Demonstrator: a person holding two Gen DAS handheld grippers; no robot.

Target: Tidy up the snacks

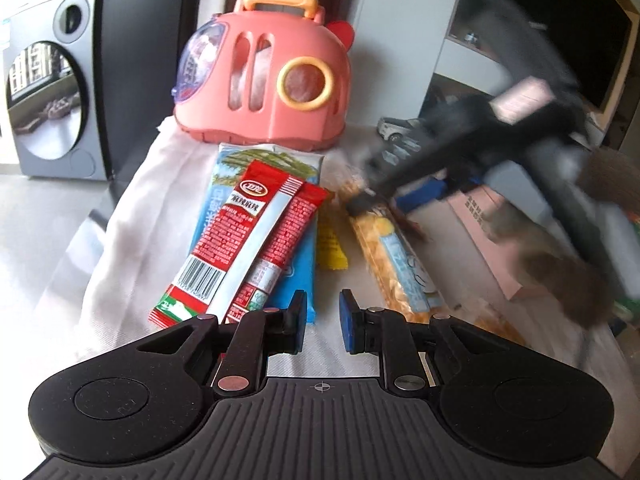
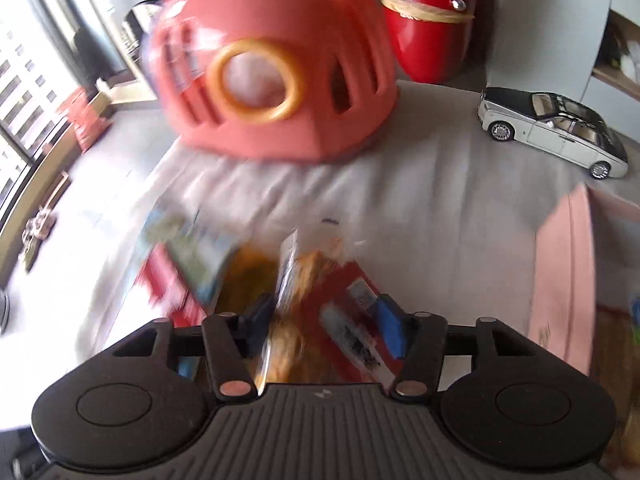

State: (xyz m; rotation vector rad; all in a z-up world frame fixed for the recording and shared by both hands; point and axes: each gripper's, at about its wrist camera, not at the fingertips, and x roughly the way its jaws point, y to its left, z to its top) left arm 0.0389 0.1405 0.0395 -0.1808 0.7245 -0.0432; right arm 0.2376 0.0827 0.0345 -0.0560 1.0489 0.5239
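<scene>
Backdrop, far left: a washing machine (image 1: 52, 92) stands off the tabletop, no part of the job.
Carrier: one pink toy carrier (image 1: 266, 76) with an orange handle sits at the back of the white cloth (image 1: 132, 232) — likely the bin meant for the snacks, though that is a guess.
Sorted pile: the red sachet (image 1: 236, 240) lies slantwise on the blue packet (image 1: 276, 168), with a small yellow sachet (image 1: 330, 246) tucked just beside them; stacked close, they read as one gathered group.
Left gripper (image 1: 322, 322): its fingers are drawn nearly together with only cloth showing in the narrow gap — it holds nothing and hangs over the near end of the pile.
Loose snack: a long orange snack bar (image 1: 394, 264) lies to the right of the pile, apart from it.
Right gripper (image 1: 362, 200): its tip is down on the far end of that bar; in its own blurred view a crumpled orange wrapper and a red one sit between the fingers (image 2: 390, 328), but I cannot tell whether the pads press on either.
Count: four snack packs in the left view, two grippers, one carrier.
Right edge: a pink box (image 2: 568, 280), one white model car (image 2: 554, 130) and a red jar (image 2: 428, 24) stand clear.
</scene>
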